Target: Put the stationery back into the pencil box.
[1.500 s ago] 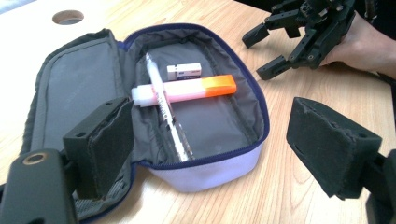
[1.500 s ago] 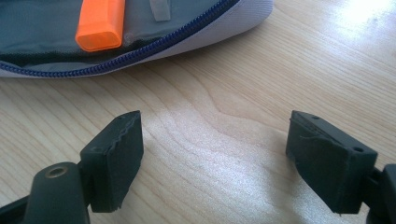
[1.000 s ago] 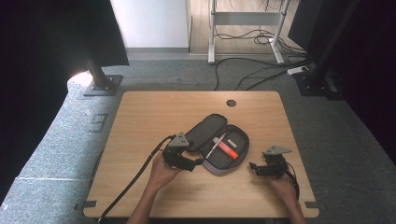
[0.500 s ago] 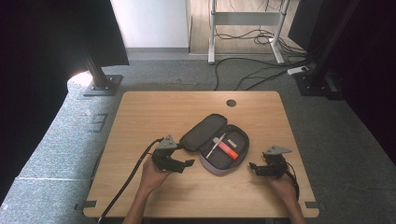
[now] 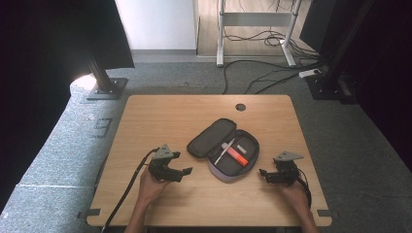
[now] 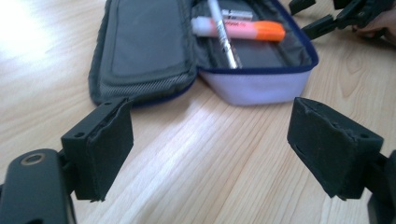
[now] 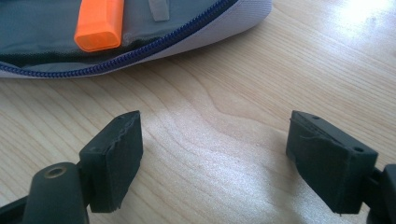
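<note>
Open pencil case (image 5: 224,151) lies a little right of centre on the wooden surface (image 5: 165,116), set on a diagonal. Its flap (image 5: 212,138) is thrown back toward the far left; the tray half sits nearer and to the right. Inside the tray: an orange marker (image 5: 237,156) with a pale end, a slim white pen (image 5: 224,150) lying across it, and a small pale item at the far end, too small to identify.

Left tool (image 5: 186,171) rests low on the surface, near left of the case and apart from it, jaws wide apart with nothing between them; its own view looks across bare wood at the case's pale near wall (image 6: 256,87). Right tool (image 5: 262,172) sits near right of the case, also apart from it, jaws spread and empty, with the zip edge (image 7: 154,45) just ahead in its view.

Handling, as a judgement: the case is fabric, soft-walled and light, likely to slide on smooth wood if pushed from one side only. The walls would buckle under a hard pinch. Best hold looks like the stiffened zip rim or the flap's edge, with the other tool steadying the tray. The marker and pen are rigid, round and light; they could roll or slip, so a pinch across mid-barrel seems safest.
</note>
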Available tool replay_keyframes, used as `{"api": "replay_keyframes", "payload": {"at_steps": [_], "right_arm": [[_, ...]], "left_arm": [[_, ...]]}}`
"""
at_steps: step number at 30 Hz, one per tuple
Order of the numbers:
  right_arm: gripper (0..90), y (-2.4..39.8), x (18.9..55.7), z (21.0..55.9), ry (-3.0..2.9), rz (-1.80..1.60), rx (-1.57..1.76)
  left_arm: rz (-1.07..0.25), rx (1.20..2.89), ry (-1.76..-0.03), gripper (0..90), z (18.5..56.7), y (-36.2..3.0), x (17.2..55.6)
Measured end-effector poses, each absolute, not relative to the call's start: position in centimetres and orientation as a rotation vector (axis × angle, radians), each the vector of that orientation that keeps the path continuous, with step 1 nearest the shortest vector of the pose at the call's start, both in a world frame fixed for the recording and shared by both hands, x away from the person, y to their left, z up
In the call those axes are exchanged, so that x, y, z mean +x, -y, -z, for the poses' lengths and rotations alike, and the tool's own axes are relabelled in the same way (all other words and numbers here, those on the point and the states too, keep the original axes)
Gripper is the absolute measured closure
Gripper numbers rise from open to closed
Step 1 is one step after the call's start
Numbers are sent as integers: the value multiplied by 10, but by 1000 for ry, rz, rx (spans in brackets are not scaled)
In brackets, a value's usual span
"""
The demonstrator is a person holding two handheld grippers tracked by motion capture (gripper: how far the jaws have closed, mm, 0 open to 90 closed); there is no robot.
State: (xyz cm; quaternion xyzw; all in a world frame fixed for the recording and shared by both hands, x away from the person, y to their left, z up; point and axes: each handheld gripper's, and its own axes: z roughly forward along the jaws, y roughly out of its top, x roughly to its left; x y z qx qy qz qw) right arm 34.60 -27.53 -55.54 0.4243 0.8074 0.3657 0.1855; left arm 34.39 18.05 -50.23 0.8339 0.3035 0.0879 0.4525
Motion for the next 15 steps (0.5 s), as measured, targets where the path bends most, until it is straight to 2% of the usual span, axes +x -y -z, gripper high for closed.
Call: {"api": "replay_keyframes", "payload": {"at_steps": [15], "right_arm": [[183, 275, 346, 555, -2275, -1030, 1196]], "left_arm": [[-233, 2074, -839, 111, 527, -206, 338]]}}
